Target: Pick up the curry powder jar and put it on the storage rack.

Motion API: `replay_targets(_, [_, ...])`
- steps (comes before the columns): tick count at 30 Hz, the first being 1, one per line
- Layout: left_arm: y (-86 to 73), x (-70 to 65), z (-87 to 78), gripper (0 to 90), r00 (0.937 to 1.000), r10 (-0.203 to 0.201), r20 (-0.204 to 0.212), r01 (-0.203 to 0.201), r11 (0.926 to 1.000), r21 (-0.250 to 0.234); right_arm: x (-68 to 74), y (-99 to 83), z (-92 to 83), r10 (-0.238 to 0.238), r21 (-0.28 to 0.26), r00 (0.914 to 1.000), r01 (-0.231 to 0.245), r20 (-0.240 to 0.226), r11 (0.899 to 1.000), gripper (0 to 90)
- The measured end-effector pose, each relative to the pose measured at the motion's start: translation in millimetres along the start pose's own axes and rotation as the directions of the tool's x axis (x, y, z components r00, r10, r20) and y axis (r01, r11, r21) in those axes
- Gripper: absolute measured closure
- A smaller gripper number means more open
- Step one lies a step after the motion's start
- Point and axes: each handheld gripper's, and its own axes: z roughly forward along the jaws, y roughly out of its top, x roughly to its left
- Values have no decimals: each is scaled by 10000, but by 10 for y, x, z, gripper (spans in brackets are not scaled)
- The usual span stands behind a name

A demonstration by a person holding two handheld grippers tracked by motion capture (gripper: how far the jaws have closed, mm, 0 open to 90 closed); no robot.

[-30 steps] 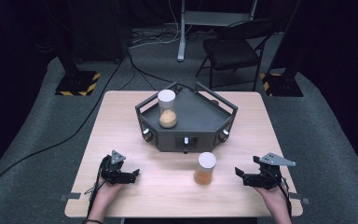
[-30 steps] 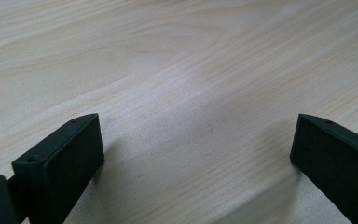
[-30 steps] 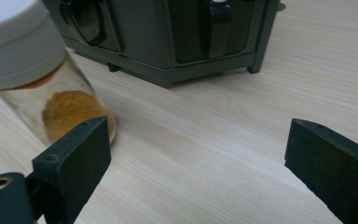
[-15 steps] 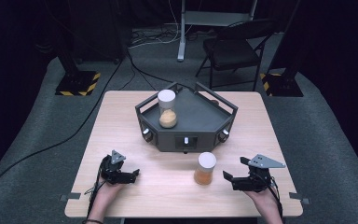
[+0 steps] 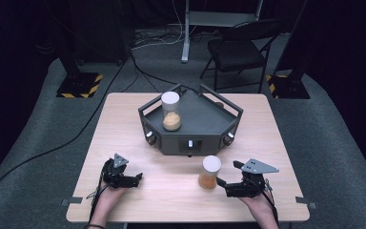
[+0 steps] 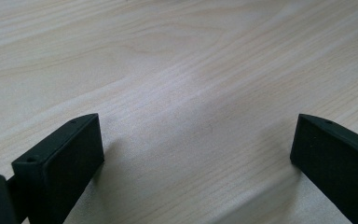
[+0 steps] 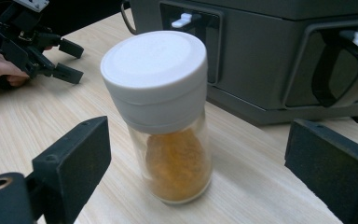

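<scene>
A clear jar [image 5: 210, 172] w/ a white screw lid stands upright on the wooden table [image 5: 124, 119], long axis vertical, lid facing up, at the front-centre just ahead of the dark angular tray unit [image 5: 205, 126]. Orange powder fills approx its lower half. The right gripper [image 5: 225, 185], held in the person's hand, sits beside the jar on its right; in the right gripper view its 2 black jaws stand wide apart w/ the jar between them, neither pad touching the glass. The left gripper [image 5: 136, 178] rests at the table's front-left, well apart from the jar, jaws also spread, bare wood between them. A 2nd jar [image 5: 170, 111] w/ the same lid stands upright on the tray. The jar's far side is hidden, its base looks slightly blurred close up, and the tray's front switches are too small to read.
</scene>
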Motion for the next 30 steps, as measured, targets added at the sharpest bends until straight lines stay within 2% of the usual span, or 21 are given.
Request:
replay_targets(9, [0, -1, 0, 23, 10000, 5, -4, -5, 10000, 0, 56, 25, 134, -126, 60, 9999, 127, -100, 9999, 63])
replay_targets(16, [1, -1, 0, 23, 10000, -1, -2, 1, 10000, 7, 120, 9, 223, -275, -74, 9996, 275, 55, 9996, 80])
replay_targets(30, [1, -1, 0, 23, 10000, -1, -3, 1, 10000, 5, 104, 29, 393, -178, -162, 9996, 175, -217, 9997, 110])
